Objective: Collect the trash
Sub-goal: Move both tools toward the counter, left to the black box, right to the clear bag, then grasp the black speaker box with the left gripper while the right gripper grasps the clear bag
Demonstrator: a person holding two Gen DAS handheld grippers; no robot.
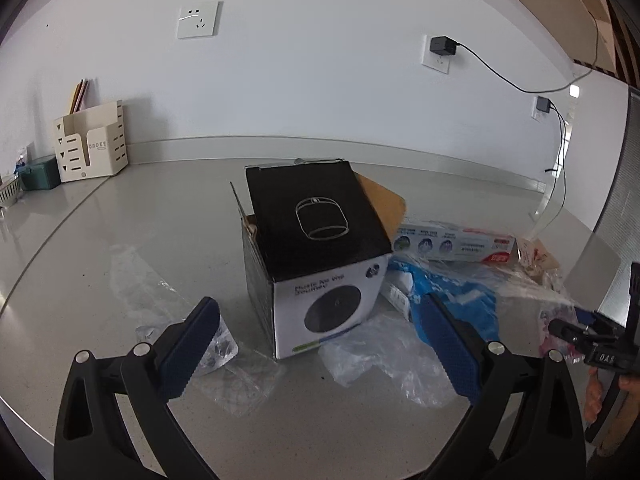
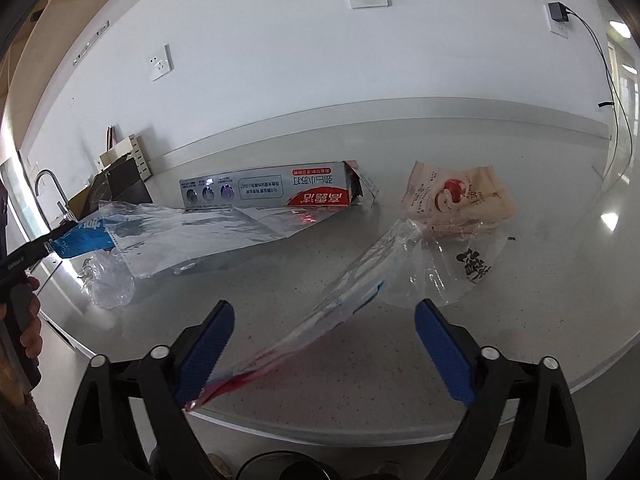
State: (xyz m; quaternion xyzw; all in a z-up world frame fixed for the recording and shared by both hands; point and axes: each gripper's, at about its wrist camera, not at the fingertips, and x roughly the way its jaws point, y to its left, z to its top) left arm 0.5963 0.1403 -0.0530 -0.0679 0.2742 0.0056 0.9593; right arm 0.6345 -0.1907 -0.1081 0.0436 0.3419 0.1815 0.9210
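Observation:
In the right wrist view my right gripper stands open low over the table edge. A long clear wrapper with red and blue print runs slantwise between its fingers, its near end beside the left pad. Beyond it lie a clear bag with black print, a beige snack packet and a torn toothpaste box. My left gripper is open, with its fingers either side of a black-and-white speaker box. Its right finger overlaps blue-and-clear film.
Clear plastic scraps lie by the left finger, and another clear bag lies in front of the box. A cream file holder and green box stand far left. A faucet and hanging cables flank the round table.

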